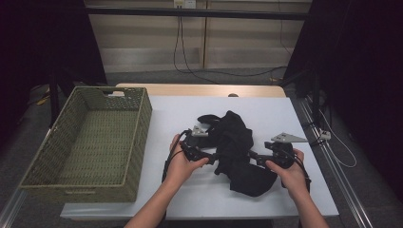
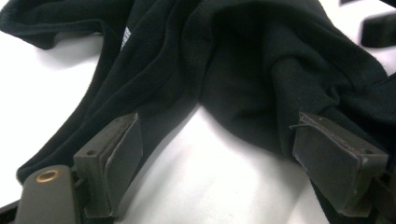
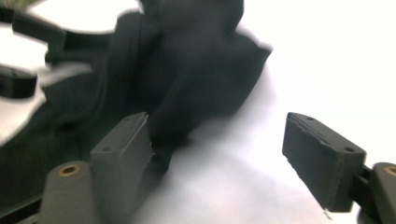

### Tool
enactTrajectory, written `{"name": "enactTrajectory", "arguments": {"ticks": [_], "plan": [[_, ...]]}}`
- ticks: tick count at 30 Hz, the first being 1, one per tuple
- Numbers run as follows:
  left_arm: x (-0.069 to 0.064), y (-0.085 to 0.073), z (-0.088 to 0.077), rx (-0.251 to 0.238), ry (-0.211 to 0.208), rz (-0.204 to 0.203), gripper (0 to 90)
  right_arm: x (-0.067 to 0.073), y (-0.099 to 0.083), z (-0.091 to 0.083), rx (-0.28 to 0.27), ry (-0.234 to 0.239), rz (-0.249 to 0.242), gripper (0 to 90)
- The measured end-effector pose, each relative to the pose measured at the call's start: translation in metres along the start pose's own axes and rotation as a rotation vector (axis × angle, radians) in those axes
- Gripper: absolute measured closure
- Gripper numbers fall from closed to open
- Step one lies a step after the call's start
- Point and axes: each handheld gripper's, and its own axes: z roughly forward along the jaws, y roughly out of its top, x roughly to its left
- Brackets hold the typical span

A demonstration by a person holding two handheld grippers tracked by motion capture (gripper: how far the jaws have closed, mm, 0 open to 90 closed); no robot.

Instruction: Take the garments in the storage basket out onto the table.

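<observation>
Because the black garment lying crumpled mid-counter looks soft, light and floppy, a bunched fold suits gripping; the left tool and right tool both gape, unclenched.

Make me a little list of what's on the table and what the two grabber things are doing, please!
table: white rectangular tabletop
cloth: crumpled black fabric garment, lying mid-table between the two hands
basket: empty green woven rectangular basket, at the table's left edge
left gripper: fingers apart, bare table between them, cloth folds at both fingers
right gripper: fingers apart, one beside the cloth's edge, the other over bare table
held: nothing clamped by either gripper
</observation>
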Motion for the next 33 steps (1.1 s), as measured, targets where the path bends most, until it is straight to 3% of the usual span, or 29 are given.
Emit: {"name": "enactTrajectory", "arguments": {"ticks": [4, 7, 10, 12, 16, 17, 18, 22, 24, 27, 30, 31, 33], "plan": [[-0.003, 0.000, 0.003, -0.008, -0.003, -0.001, 16.0, 0.011, -0.009, 0.012, 0.079, 0.045, -0.017, 26.9], [-0.005, 0.001, 0.003, -0.004, -0.018, 0.009, 16.0, 0.023, -0.011, 0.017, 0.100, 0.078, -0.043, 32.6], [-0.009, 0.002, 0.004, -0.010, -0.025, 0.012, 16.0, 0.033, -0.012, 0.018, 0.098, 0.114, -0.053, 43.6], [-0.010, 0.003, 0.004, -0.005, -0.038, 0.017, 15.9, 0.038, -0.012, 0.018, 0.100, 0.157, -0.054, 60.0], [-0.013, 0.003, 0.005, -0.006, -0.059, 0.017, 15.5, 0.050, -0.012, 0.017, 0.102, 0.185, -0.100, 72.1], [-0.014, 0.003, 0.005, -0.003, -0.057, -0.002, 15.7, 0.052, -0.012, 0.017, 0.102, 0.198, -0.088, 74.2], [-0.014, 0.003, 0.006, -0.003, -0.067, 0.023, 15.7, 0.053, -0.012, 0.016, 0.102, 0.208, -0.088, 75.1], [-0.016, 0.002, 0.009, 0.009, -0.087, 0.032, 21.0, 0.058, -0.012, 0.016, 0.093, 0.227, -0.102, 76.1], [-0.017, 0.001, 0.011, 0.002, -0.123, 0.024, 28.1, 0.059, -0.012, 0.015, 0.090, 0.222, -0.095, 76.3], [-0.018, 0.001, 0.012, 0.017, -0.134, 0.044, 37.5, 0.057, -0.011, 0.013, 0.076, 0.219, -0.075, 76.6], [-0.021, 0.001, 0.013, 0.021, -0.153, 0.029, 52.7, 0.054, -0.011, 0.013, 0.071, 0.219, -0.065, 75.4], [-0.021, 0.002, 0.012, 0.038, -0.167, 0.029, 60.8, 0.054, -0.011, 0.013, 0.070, 0.219, -0.063, 74.5], [-0.021, 0.002, 0.012, 0.024, -0.179, 0.016, 74.9, 0.053, -0.010, 0.014, 0.070, 0.215, -0.059, 72.4]]}}
